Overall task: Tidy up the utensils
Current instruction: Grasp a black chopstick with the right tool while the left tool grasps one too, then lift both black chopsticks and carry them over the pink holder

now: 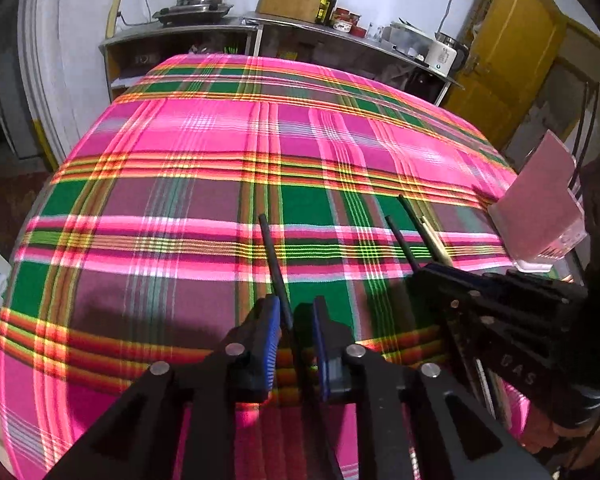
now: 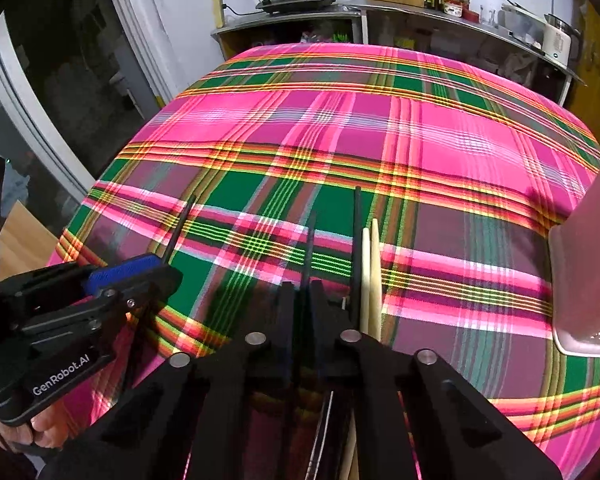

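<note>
A black chopstick (image 1: 274, 258) pokes forward from between the blue pads of my left gripper (image 1: 296, 308), which is shut on it and holds it above the plaid cloth. The right wrist view shows that left gripper (image 2: 160, 266) at the left, its chopstick (image 2: 180, 224) angled up. My right gripper (image 2: 302, 286) is shut on a second black chopstick (image 2: 310, 240). Just right of it lie another black chopstick (image 2: 357, 240) and two cream chopsticks (image 2: 370, 276), running under its right finger. In the left wrist view the right gripper (image 1: 436, 270) sits at the right, close to mine.
A pink translucent holder (image 1: 540, 204) (image 2: 584, 280) stands on the cloth-covered table (image 1: 220, 140) to the right of both grippers. Behind the table runs a steel counter (image 1: 228, 28) with a steamer pot, bottles and a wooden board. A hand (image 2: 40, 428) grips the left tool.
</note>
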